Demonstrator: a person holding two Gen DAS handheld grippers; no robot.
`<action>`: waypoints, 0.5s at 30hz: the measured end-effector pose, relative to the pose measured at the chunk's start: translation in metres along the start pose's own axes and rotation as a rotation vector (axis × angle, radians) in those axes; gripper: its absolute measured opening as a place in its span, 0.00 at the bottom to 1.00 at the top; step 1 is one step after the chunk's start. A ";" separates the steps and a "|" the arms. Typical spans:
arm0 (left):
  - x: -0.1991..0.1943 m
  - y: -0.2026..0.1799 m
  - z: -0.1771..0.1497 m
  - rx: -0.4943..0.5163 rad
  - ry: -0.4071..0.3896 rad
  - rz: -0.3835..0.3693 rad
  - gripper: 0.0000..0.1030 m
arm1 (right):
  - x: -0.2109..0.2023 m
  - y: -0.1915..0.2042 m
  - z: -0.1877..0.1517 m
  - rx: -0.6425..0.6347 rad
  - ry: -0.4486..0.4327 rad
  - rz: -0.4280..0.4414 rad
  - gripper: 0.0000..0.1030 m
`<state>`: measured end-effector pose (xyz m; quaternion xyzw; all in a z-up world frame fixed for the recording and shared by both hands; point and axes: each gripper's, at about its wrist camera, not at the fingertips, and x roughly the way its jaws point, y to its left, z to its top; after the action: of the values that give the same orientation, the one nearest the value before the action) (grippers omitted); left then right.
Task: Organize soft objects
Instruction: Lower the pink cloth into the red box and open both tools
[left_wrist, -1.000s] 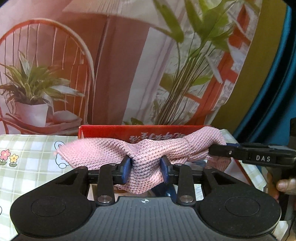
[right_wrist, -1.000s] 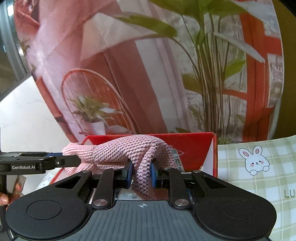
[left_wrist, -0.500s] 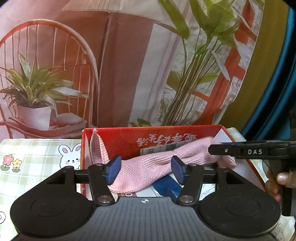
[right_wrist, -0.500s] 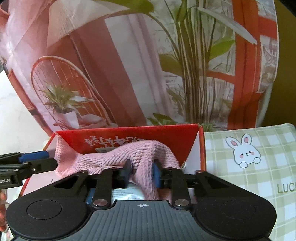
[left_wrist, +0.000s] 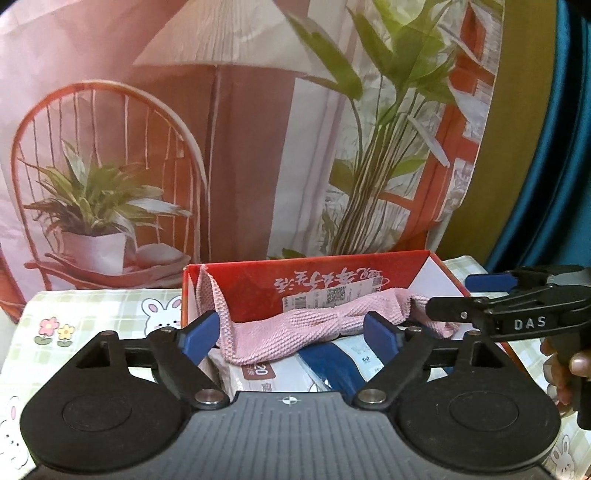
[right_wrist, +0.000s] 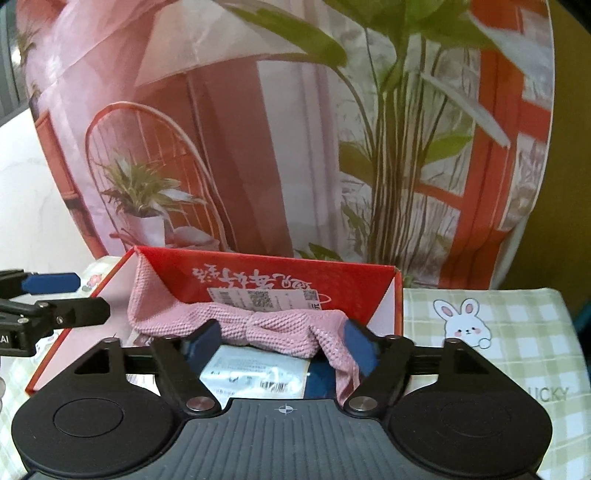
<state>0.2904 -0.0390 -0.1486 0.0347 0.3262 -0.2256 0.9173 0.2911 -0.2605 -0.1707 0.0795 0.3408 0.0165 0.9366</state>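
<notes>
Where it sags, one pink cloth (left_wrist: 295, 332), one red box (left_wrist: 332, 284)

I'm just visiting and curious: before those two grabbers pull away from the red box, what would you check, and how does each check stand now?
1. Left gripper open, jaws just opened: ok.
2. Right gripper open, jaws just opened: ok.
3. Pink cloth inside the red box: ok.
4. Cloth free of the right gripper's fingers: cannot tell, it lies against one.
5. Cloth flat: not ok, one corner climbs the box's left wall.
6. Packets underneath undisturbed: cannot tell.
</notes>
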 end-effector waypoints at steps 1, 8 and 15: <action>-0.004 -0.002 -0.001 0.004 -0.004 0.005 0.87 | -0.005 0.003 -0.001 -0.008 -0.005 -0.005 0.84; -0.038 -0.012 -0.007 0.012 -0.029 0.023 0.99 | -0.038 0.018 -0.010 -0.049 -0.042 -0.017 0.99; -0.077 -0.028 -0.017 0.033 -0.064 0.074 1.00 | -0.074 0.033 -0.026 -0.054 -0.077 -0.028 0.99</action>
<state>0.2160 -0.0301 -0.1121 0.0548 0.2915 -0.1980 0.9343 0.2180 -0.2310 -0.1380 0.0499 0.3052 0.0098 0.9509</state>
